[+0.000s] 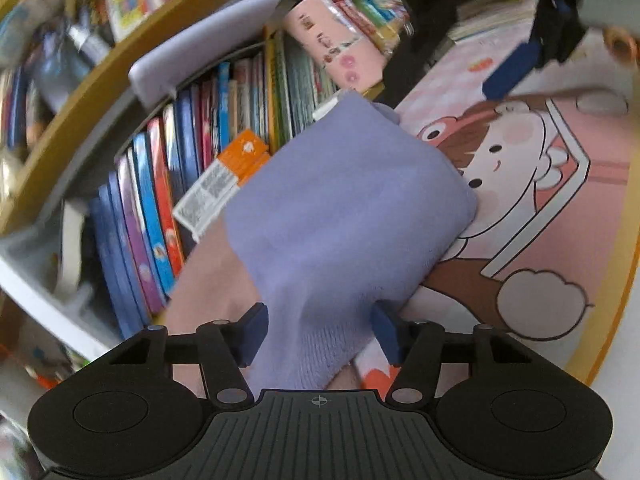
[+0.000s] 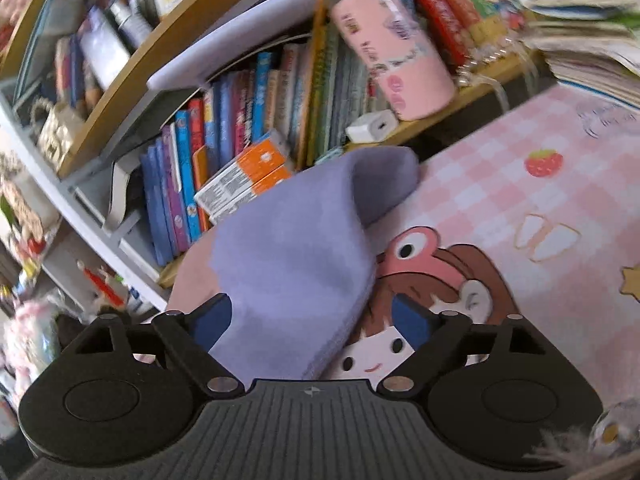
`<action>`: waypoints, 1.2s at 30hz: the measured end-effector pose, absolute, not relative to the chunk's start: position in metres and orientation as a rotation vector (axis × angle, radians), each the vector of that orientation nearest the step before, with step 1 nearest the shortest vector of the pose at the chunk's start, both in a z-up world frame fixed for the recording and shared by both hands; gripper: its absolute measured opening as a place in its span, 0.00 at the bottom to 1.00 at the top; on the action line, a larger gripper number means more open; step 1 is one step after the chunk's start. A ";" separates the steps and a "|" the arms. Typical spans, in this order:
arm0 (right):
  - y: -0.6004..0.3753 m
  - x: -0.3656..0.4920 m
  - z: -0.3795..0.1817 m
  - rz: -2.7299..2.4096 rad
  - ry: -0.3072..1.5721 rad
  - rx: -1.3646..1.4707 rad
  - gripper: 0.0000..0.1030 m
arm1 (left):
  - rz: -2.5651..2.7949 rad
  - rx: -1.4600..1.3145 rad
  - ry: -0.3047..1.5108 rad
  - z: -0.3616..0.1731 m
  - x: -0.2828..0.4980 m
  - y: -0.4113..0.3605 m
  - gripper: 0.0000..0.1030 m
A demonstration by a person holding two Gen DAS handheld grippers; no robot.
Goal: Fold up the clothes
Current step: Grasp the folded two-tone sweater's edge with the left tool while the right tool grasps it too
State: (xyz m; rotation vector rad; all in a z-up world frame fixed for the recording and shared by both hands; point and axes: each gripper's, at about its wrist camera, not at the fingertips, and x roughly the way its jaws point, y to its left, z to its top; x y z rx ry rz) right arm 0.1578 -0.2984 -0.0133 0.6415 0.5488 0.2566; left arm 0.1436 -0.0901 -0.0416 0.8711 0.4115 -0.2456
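A lavender sock point(image 1: 340, 208) lies on a pink cartoon mat point(image 1: 560, 200), its cuff end toward the camera. My left gripper point(image 1: 320, 332) has its blue pads on either side of the cuff, jaws wide apart, not pinching. In the right wrist view the same sock point(image 2: 296, 248) lies with its grey toe point(image 2: 384, 184) folded up at the far end. My right gripper point(image 2: 312, 320) is open around the sock's near end; the left pad touches the fabric, the right pad stands apart over the mat point(image 2: 520, 200).
A shelf of upright books point(image 1: 168, 184) stands just behind the mat. An orange and white box point(image 1: 224, 176) leans beside the sock. A pink cup point(image 2: 396, 52) and a white charger point(image 2: 372, 126) sit on the shelf. Stacked books point(image 2: 592, 48) lie at the far right.
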 end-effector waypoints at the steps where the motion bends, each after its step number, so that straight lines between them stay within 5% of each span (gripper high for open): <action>1: -0.302 0.158 -0.014 0.263 0.548 0.668 0.86 | -0.247 0.864 0.418 -0.042 0.146 -0.090 0.56; 6: -0.300 0.158 -0.014 0.302 0.557 0.685 0.87 | -0.258 0.748 0.470 -0.041 0.162 -0.086 0.17; 9: -0.299 0.157 -0.015 0.315 0.565 0.687 0.87 | -0.283 0.620 0.488 -0.030 0.158 -0.077 0.08; 21: -0.305 0.159 -0.021 0.346 0.589 0.774 0.88 | -0.427 0.417 0.370 0.029 0.013 -0.032 0.06; 27: -0.329 0.148 -0.039 0.331 0.628 1.016 0.74 | -0.441 0.329 0.372 0.026 -0.022 -0.022 0.06; 36: -0.317 0.071 -0.021 0.381 0.685 0.997 0.87 | -0.413 0.146 0.217 0.076 -0.031 0.013 0.06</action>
